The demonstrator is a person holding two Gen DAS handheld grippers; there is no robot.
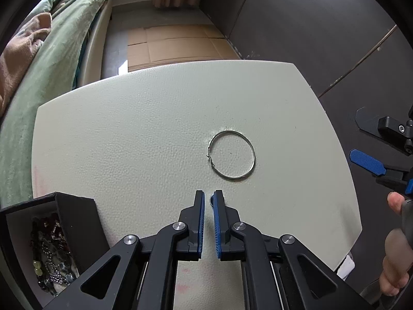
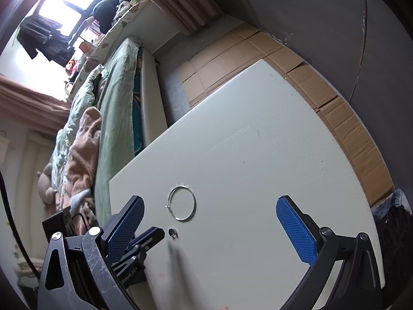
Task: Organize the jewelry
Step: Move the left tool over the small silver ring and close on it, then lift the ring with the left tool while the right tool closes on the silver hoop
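A thin silver hoop bangle (image 1: 231, 154) lies flat on the pale table (image 1: 129, 129); it also shows in the right wrist view (image 2: 182, 203). A small silver ring (image 2: 172, 232) lies on the table just ahead of my left gripper (image 1: 209, 198), whose jaws are nearly closed with a narrow gap; the ring (image 1: 211, 199) peeks between the tips. I cannot tell if it is pinched. My right gripper (image 2: 210, 210) is wide open and empty above the table, to the right of the bangle. An open black jewelry box (image 1: 51, 235) with beaded necklaces sits at the lower left.
A bed with green bedding (image 1: 51, 64) runs along the table's left side. Flattened cardboard (image 1: 175, 44) covers the floor beyond the far edge. A dark wall (image 1: 309, 25) stands to the right.
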